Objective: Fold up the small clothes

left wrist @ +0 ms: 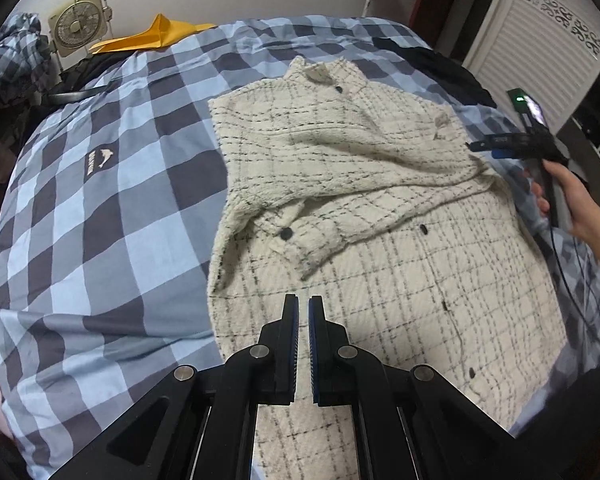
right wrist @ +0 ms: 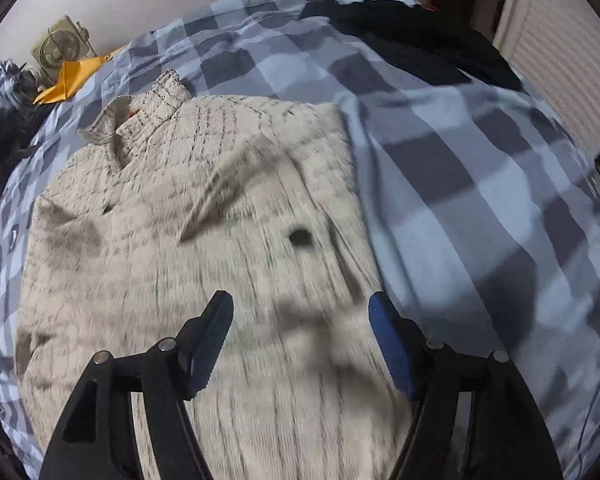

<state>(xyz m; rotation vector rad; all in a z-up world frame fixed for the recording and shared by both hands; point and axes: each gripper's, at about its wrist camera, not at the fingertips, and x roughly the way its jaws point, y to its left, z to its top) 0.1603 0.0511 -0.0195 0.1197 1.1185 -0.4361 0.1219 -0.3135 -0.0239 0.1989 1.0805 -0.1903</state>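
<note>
A cream jacket [left wrist: 380, 208] with thin dark checks and black buttons lies flat on the blue checked bedspread [left wrist: 100, 200], collar toward the far side. One sleeve [left wrist: 340, 184] is folded across its chest. My left gripper [left wrist: 304, 308] is shut and empty, hovering over the jacket's lower left part. My right gripper [right wrist: 300, 312] is open and empty above the jacket's right half [right wrist: 220, 240]; this view is blurred by motion. In the left wrist view the right gripper [left wrist: 500, 146] shows at the jacket's right edge, held by a hand.
A small fan [left wrist: 78, 22] and a yellow cloth [left wrist: 156, 34] sit at the bed's far left. A dark garment [right wrist: 420, 40] lies at the far right. A white louvred door [left wrist: 540, 52] stands to the right. Crumpled checked bedding [left wrist: 8, 64] is piled at the left.
</note>
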